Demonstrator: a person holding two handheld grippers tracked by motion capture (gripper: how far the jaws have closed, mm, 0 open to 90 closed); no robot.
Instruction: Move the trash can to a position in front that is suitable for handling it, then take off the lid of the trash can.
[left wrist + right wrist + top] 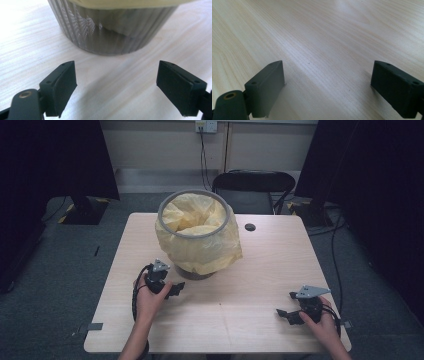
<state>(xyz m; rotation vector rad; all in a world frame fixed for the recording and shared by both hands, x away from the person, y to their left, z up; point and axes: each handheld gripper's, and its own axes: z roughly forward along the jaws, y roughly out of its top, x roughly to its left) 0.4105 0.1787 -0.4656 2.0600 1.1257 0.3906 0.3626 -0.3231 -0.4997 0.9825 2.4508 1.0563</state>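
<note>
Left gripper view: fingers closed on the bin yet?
No: the left gripper has both fingers spread wide, apart from the grey bin, bare table between.

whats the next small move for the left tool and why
Probably ease the left tool forward toward the bin: its jaws stand open and empty, aimed at the bin's ribbed base, with bare table between them.

A round grey bin (pixel 200 270) stands upright on the table (pixel 260 270), at its far middle part. Its wall is ribbed and translucent, seen close in the left gripper view (pixel 112 32). A pale yellow bag (pixel 197 237) lines it: the bag's mouth is folded out over the grey rim and hangs loosely down the outside, covering most of the wall, while crumpled folds fill the inside.
</note>
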